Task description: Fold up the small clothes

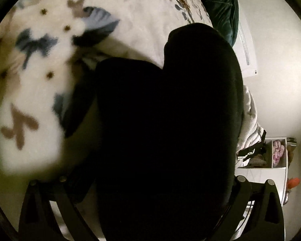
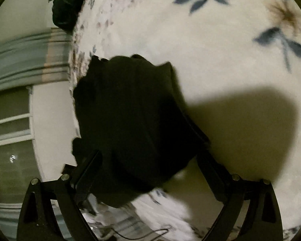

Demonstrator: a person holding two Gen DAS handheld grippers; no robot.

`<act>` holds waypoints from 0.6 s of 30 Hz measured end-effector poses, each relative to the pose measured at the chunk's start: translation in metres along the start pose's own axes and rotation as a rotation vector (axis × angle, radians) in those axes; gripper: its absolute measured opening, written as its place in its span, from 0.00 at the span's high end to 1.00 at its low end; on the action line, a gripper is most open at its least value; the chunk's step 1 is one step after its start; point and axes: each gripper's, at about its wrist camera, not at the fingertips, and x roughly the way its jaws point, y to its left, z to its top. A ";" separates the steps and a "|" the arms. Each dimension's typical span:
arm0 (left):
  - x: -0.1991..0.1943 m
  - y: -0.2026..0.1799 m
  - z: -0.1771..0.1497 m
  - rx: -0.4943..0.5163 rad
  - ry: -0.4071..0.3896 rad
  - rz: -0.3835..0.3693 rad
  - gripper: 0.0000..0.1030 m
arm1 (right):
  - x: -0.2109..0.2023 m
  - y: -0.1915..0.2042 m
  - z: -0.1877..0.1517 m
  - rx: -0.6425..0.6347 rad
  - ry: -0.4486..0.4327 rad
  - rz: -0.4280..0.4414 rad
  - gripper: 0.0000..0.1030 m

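Note:
A black garment (image 1: 166,120) hangs in front of the left wrist camera and hides my left gripper's fingertips (image 1: 150,160); only the finger bases show at the bottom. In the right wrist view the same kind of black cloth (image 2: 130,120) is bunched between my right gripper's fingers (image 2: 86,176) and drapes over them, held above a white floral blanket (image 2: 210,50). The right gripper (image 2: 142,160) looks closed on the cloth. The cloth casts a large shadow on the blanket to the right.
The white blanket with blue and brown leaves (image 1: 50,60) covers the bed. A dark green pillow (image 1: 220,10) lies at its far end and also shows in the right wrist view (image 2: 68,6). A white shelf with clothes (image 1: 270,154) stands at right. A window (image 2: 9,120) is at left.

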 end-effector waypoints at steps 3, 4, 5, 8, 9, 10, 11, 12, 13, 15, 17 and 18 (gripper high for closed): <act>0.003 0.001 0.003 -0.002 0.011 -0.014 0.00 | 0.011 0.004 0.003 0.011 -0.017 0.075 0.04; 0.004 0.000 0.005 0.000 0.011 -0.016 0.00 | 0.017 0.005 0.005 0.012 -0.027 0.096 0.04; 0.004 -0.002 0.006 0.004 0.008 -0.020 0.00 | 0.022 0.007 0.008 0.014 -0.041 0.106 0.04; 0.002 -0.015 0.006 0.063 -0.033 -0.011 0.09 | 0.033 0.020 0.013 0.002 -0.084 0.127 0.05; 0.000 -0.020 0.006 0.089 -0.051 -0.008 0.13 | 0.036 0.026 0.013 -0.013 -0.094 0.128 0.09; -0.003 -0.023 0.006 0.106 -0.065 -0.014 0.24 | 0.037 0.029 0.012 -0.025 -0.104 0.114 0.29; -0.006 -0.026 0.006 0.118 -0.078 -0.018 0.32 | 0.037 0.033 0.010 -0.031 -0.106 0.075 0.66; -0.010 -0.029 0.007 0.123 -0.086 -0.026 0.34 | 0.038 0.035 0.009 -0.024 -0.106 0.079 0.69; -0.012 -0.032 0.006 0.132 -0.090 -0.028 0.37 | 0.036 0.037 0.008 -0.018 -0.118 0.080 0.69; -0.017 -0.040 0.006 0.156 -0.092 -0.023 0.39 | 0.031 0.047 0.004 -0.039 -0.132 0.069 0.71; -0.022 -0.049 0.006 0.174 -0.086 -0.021 0.41 | 0.024 0.059 -0.003 -0.066 -0.144 0.067 0.73; -0.024 -0.054 0.006 0.187 -0.083 -0.018 0.42 | 0.021 0.065 -0.006 -0.073 -0.147 0.067 0.73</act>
